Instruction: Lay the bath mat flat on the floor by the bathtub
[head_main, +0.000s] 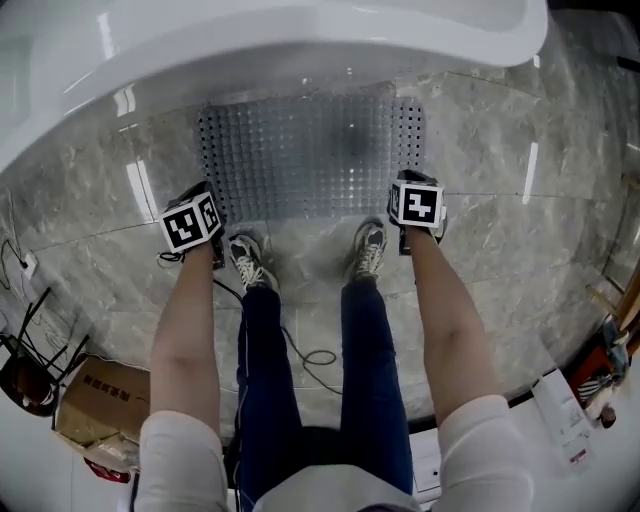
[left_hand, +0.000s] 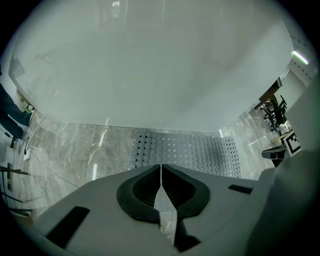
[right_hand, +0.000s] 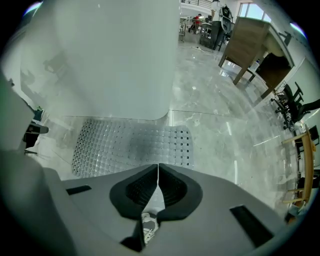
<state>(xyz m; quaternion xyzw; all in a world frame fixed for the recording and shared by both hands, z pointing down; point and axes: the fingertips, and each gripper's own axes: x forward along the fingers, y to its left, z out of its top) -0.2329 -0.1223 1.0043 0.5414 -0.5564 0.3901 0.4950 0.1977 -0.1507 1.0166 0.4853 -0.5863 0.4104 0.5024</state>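
The clear studded bath mat (head_main: 312, 155) lies flat on the marble floor (head_main: 500, 200), just beside the bathtub (head_main: 250, 40). The left tongs (left_hand: 161, 169) and right tongs (right_hand: 158, 167), both pressed together and empty, hang over the mat's corners farthest from the bathtub.

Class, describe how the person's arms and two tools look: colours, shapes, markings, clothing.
The left tool and right tool each have a grey body, black ribbed pads and a white cube with black square markers. The arms are bare below short white sleeves.
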